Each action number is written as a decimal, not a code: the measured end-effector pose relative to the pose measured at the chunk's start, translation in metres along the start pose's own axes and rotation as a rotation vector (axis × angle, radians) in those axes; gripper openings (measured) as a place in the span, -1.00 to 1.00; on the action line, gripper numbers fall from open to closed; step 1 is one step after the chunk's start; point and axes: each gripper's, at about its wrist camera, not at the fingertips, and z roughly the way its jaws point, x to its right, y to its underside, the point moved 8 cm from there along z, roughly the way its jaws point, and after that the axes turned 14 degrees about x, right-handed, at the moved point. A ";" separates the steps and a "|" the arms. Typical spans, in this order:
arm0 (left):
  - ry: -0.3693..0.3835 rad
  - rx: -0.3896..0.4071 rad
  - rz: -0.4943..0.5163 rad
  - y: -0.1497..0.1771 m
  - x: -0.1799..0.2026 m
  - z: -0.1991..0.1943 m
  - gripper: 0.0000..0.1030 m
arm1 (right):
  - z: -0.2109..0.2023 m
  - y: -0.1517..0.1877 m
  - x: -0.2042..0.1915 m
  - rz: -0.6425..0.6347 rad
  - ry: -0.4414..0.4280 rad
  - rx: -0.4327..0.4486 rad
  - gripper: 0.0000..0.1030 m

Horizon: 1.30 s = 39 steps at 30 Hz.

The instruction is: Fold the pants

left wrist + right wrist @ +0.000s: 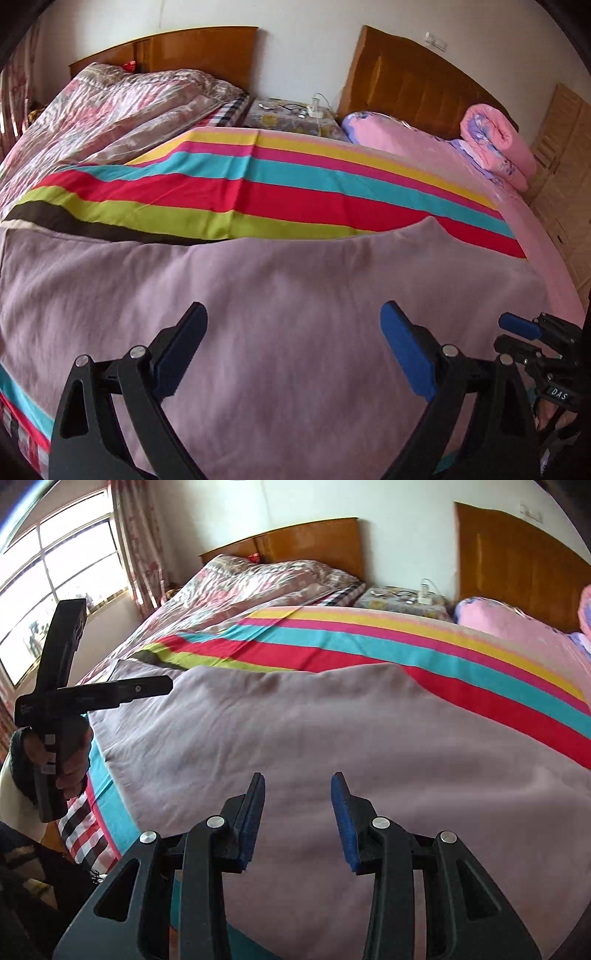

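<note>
Mauve pants (258,295) lie spread flat on a striped sheet (258,184) across the bed; they also fill the right wrist view (332,731). My left gripper (293,314) is open and empty, held just above the pants near their front edge. My right gripper (298,782) is open and empty above the pants; its fingers (517,326) show at the right edge of the left wrist view. The left gripper's body (62,701), held by a hand, shows at the left of the right wrist view.
A flowered quilt (110,110) lies at the back left. A rolled pink blanket (495,144) and pillow (369,125) sit at the back right. A nightstand (291,114) stands between two wooden headboards. A window (55,579) is at the left.
</note>
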 end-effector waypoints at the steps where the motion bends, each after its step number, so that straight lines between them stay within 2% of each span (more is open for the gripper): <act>1: 0.051 -0.015 0.033 -0.003 0.027 0.012 0.84 | -0.013 0.002 0.022 0.028 0.061 0.019 -0.25; 4: 0.152 -0.050 0.126 -0.008 0.092 0.054 0.84 | -0.051 0.019 0.092 0.159 0.233 0.051 -0.15; 7: 0.244 -0.122 0.146 -0.003 0.141 0.098 0.84 | -0.077 0.039 0.149 0.242 0.384 0.044 -0.15; 8: 0.258 -0.139 0.153 -0.001 0.153 0.112 0.84 | -0.081 0.044 0.162 0.259 0.412 0.041 -0.15; 10: 0.244 -0.145 0.192 0.003 0.169 0.137 0.84 | -0.085 0.056 0.185 0.278 0.459 0.011 -0.01; 13: 0.160 -0.170 0.232 0.014 0.175 0.169 0.87 | -0.079 0.073 0.192 0.221 0.429 -0.045 -0.04; 16: 0.096 -0.115 0.372 0.020 0.184 0.179 0.97 | -0.084 0.087 0.185 0.167 0.433 -0.099 -0.04; 17: 0.090 -0.119 0.361 0.018 0.185 0.182 0.97 | -0.087 0.091 0.185 0.179 0.424 -0.098 -0.04; 25: 0.091 -0.110 0.339 0.013 0.177 0.188 0.97 | -0.107 0.104 0.181 0.231 0.392 -0.063 -0.04; 28: 0.089 -0.104 0.336 0.015 0.176 0.183 0.97 | -0.109 0.105 0.175 0.222 0.413 -0.069 -0.04; 32: 0.088 -0.097 0.332 0.017 0.177 0.176 0.97 | -0.111 0.090 0.162 0.172 0.494 -0.088 0.03; 36: 0.085 -0.093 0.329 0.019 0.177 0.174 0.97 | -0.093 0.075 0.126 0.144 0.375 -0.061 0.06; 39: 0.083 -0.090 0.327 0.020 0.178 0.172 0.97 | -0.080 0.082 0.115 0.123 0.339 -0.115 0.12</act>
